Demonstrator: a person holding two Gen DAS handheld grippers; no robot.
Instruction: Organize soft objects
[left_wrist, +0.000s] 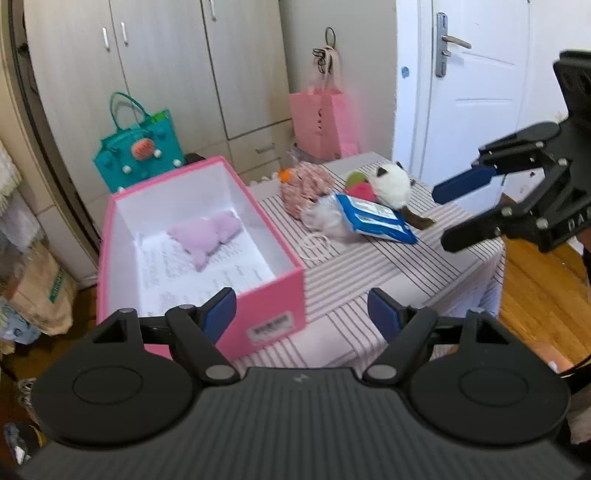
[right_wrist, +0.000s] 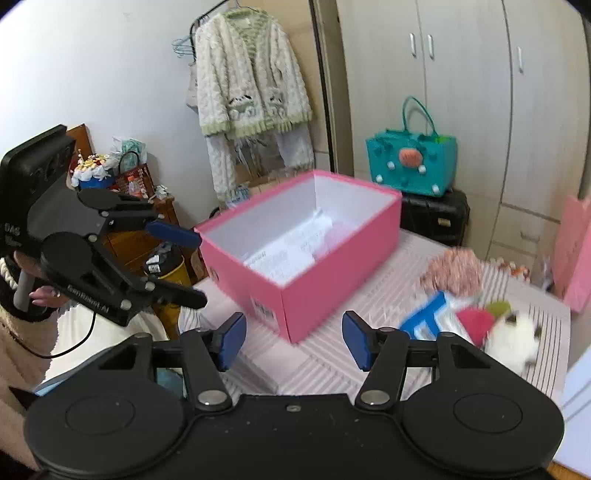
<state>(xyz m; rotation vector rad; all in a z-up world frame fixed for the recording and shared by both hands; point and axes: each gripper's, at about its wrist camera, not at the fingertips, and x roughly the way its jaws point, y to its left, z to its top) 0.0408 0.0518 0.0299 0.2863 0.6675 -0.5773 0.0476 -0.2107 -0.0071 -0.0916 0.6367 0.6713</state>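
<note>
while both grippers hang above the striped table (left_wrist: 369, 280), the scene reads so:
left gripper (left_wrist: 302, 314): fingers (left_wrist: 221, 312) wide apart, nothing between them; it hangs over the near wall of the pink box (left_wrist: 266, 299) and the table edge.
right gripper (right_wrist: 293, 338): fingers (right_wrist: 231, 341) apart, nothing between them; it points over the table just in front of the box's near corner.
pink box: open, upright on the table's left part, white inside, printed paper (left_wrist: 207, 273) lining its floor.
lilac soft piece (left_wrist: 207, 238): lies inside the box, on the paper, toward the far end.
soft pile: on the table right of the box, well apart from both grippers; a pink-and-white fuzzy item (left_wrist: 306, 186), a white plush toy with dark ears (left_wrist: 391, 182), a red and green soft thing (left_wrist: 360, 186) and a blue packet (left_wrist: 376, 218) lie touching one another.
teal bag (left_wrist: 142, 151): behind the box, off the table.
pink paper bag (left_wrist: 323, 122): hangs by the wardrobe, beyond the pile.
</note>
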